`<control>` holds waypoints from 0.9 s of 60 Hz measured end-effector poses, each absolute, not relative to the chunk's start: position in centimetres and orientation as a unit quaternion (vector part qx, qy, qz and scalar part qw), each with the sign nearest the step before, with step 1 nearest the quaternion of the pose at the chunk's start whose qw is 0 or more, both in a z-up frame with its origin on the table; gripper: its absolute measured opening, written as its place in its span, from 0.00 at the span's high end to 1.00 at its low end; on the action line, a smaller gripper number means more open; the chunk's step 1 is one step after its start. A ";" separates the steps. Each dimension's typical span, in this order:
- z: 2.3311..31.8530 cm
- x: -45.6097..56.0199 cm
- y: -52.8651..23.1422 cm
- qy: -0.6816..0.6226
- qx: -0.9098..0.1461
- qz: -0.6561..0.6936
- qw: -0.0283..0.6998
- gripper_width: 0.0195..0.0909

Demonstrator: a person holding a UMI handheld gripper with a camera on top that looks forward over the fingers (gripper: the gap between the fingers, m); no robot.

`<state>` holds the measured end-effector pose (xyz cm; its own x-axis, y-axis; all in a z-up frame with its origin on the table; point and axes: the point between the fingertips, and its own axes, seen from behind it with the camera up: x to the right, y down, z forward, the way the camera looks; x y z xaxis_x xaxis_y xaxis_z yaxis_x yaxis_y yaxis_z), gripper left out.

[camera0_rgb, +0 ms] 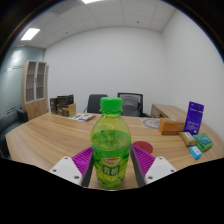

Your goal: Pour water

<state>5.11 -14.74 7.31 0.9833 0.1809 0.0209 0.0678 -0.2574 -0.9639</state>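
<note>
The tool [109, 168] grips the capped green translucent plastic bottle [110, 145] at its labelled waist above the wooden worktop [40, 135]; it looks full, heavy, slippery.

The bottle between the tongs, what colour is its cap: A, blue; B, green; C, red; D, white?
B: the bottle standing between the tongs has a green cap, matching its green body; the pink pads sit at either side of it.
</note>
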 end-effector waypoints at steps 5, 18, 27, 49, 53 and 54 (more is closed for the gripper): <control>7.4 4.8 -14.1 -0.072 -0.788 0.057 0.609 0.55; 7.3 4.8 -13.9 -0.069 -0.788 0.036 0.611 0.73; 7.2 4.4 -13.8 -0.100 -0.794 0.017 0.599 0.76; 9.3 14.6 -9.1 -0.272 -0.797 -0.184 0.506 0.76; 9.8 15.4 -7.1 -0.330 -0.779 -0.225 0.484 0.76; 10.0 15.4 -6.6 -0.343 -0.773 -0.235 0.479 0.76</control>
